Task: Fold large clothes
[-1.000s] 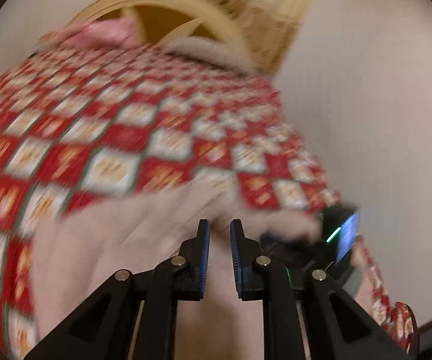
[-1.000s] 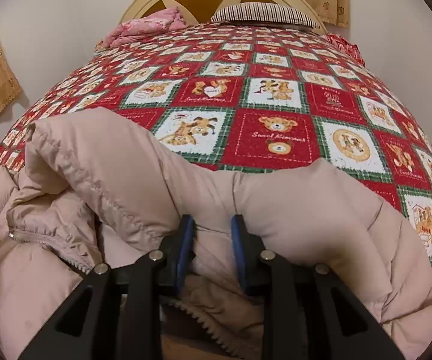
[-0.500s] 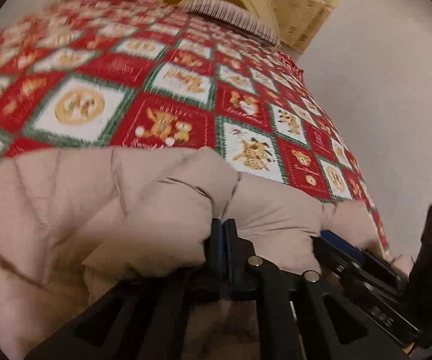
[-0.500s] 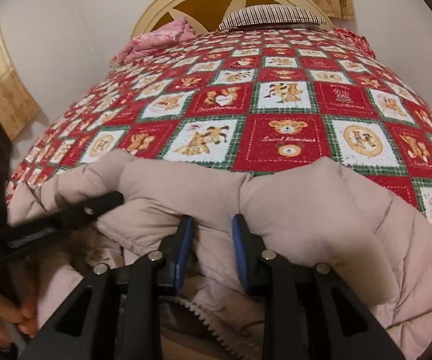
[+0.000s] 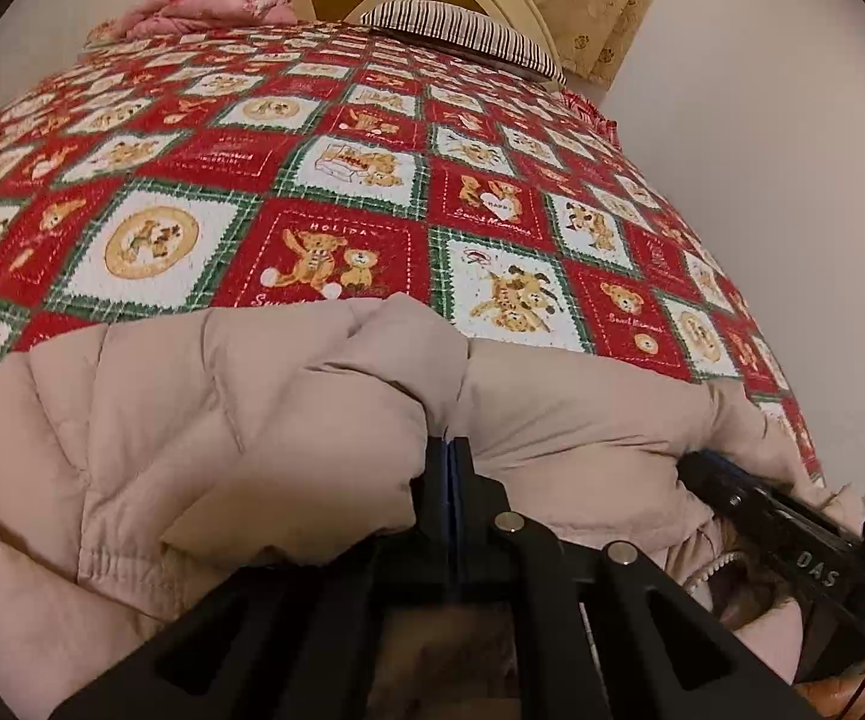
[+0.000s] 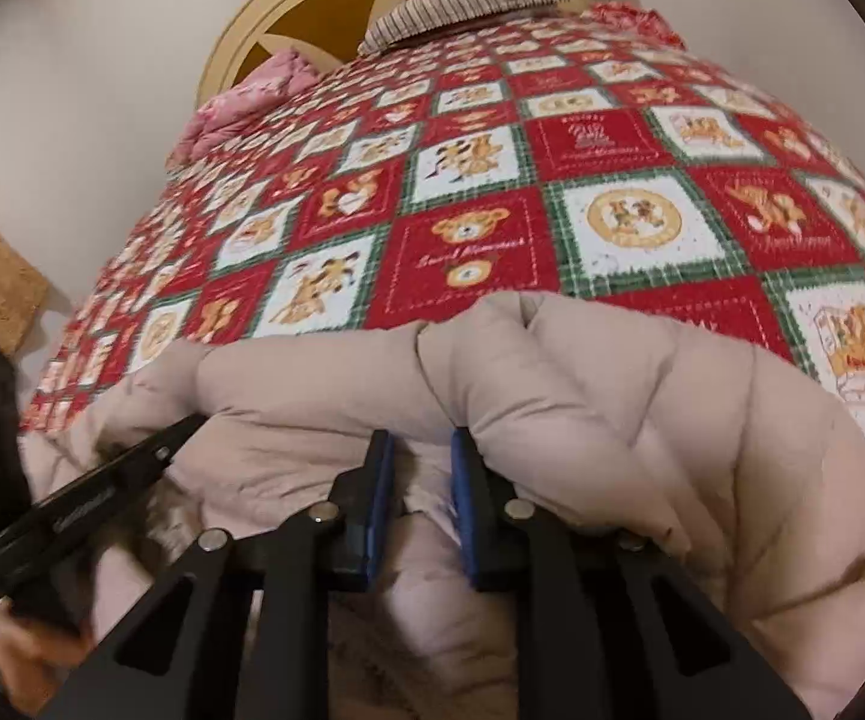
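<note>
A beige puffer jacket (image 5: 252, 420) (image 6: 642, 420) lies bunched at the near end of the bed. In the left wrist view my left gripper (image 5: 447, 450) is shut, pinching a fold of the jacket's upper edge. It also shows as a black tool (image 6: 102, 492) at the left of the right wrist view, held by a hand (image 6: 18, 654). My right gripper (image 6: 423, 468) has its jaws closing, and a fold of the jacket fills the gap between its blue pads. Its black body (image 5: 762, 510) reaches into the jacket at the right of the left wrist view.
A red, white and green teddy-bear quilt (image 5: 372, 180) (image 6: 552, 180) covers the bed beyond the jacket. By the round cream headboard (image 5: 528, 6) lie a striped pillow (image 5: 462, 30) and a pink blanket (image 5: 222, 6). A plain wall (image 5: 762, 180) runs along the bed's right side.
My left gripper came down onto the jacket and shut on a fold of it. The right gripper's jaws narrowed on their fold, and its view rolled and shifted sideways.
</note>
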The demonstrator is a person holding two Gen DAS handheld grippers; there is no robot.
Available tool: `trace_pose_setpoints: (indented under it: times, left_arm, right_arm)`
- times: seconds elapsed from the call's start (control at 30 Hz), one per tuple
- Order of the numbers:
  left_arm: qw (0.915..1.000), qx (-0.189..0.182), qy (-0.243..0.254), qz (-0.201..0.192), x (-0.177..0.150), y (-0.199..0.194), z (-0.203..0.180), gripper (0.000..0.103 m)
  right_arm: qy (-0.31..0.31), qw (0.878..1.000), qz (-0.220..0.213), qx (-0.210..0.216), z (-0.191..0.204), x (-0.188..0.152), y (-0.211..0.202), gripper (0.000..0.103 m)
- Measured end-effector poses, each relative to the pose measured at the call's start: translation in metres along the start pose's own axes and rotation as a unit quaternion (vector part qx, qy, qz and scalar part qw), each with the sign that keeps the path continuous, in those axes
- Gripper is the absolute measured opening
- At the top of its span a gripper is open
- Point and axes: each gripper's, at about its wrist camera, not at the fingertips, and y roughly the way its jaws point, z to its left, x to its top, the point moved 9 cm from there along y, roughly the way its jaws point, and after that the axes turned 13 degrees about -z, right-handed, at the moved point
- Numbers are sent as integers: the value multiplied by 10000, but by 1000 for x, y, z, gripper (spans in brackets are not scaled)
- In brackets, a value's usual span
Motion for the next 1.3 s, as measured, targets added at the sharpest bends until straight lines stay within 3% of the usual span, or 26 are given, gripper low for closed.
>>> trace_pose_setpoints:
  times: [0.37, 0.5, 0.6, 0.67, 0.73, 0.9, 0.93, 1.0, 1.07, 1.13, 1.23, 1.3]
  left_arm:
    - [9981, 373, 490, -18, 0, 4, -5, 4]
    - [9973, 447, 581, -39, 0, 5, -6, 4]
    - [9966, 502, 650, -44, 0, 6, -7, 4]
    - [9967, 499, 647, -41, 1, 6, -7, 4]
    - [9966, 503, 652, -39, 0, 6, -8, 4]
    - [9975, 419, 561, 16, 2, 7, -7, 4]
    - [9988, 288, 394, 51, 3, 6, -5, 4]
    - [9999, 14, 69, 129, 5, 4, -2, 4]
    - [9984, -313, -403, 231, 8, -5, 4, 4]
    - [9975, -377, -572, 168, 12, -21, 4, 4]
    - [9988, -360, -335, 71, 15, -50, -2, 5]
    - [9981, -595, -122, 46, 14, -75, -10, 5]
  right_arm:
    - [-1014, 9917, -62, -784, 7, -2, 2, 20]
    - [-1180, 9890, -10, -891, 8, -1, 3, 22]
    - [-1132, 9891, 357, -873, 9, 2, 2, 22]
    - [-849, 9925, 284, -834, 8, 9, -12, 25]
    - [-643, 9948, 111, -779, 3, 11, -23, 37]
    - [-203, 9978, 385, -507, -6, 0, -33, 41]
    - [-52, 9984, 272, -484, -6, 5, -46, 42]
    - [258, 9985, -389, -294, -3, 25, -89, 45]
    - [327, 9944, -1004, -99, 1, 43, -144, 61]
    - [146, 9881, -1534, 5, 5, 54, -203, 75]
    - [-309, 9742, -2233, -93, 7, 59, -301, 86]
    - [-570, 9631, -2598, -412, 3, 53, -367, 89]
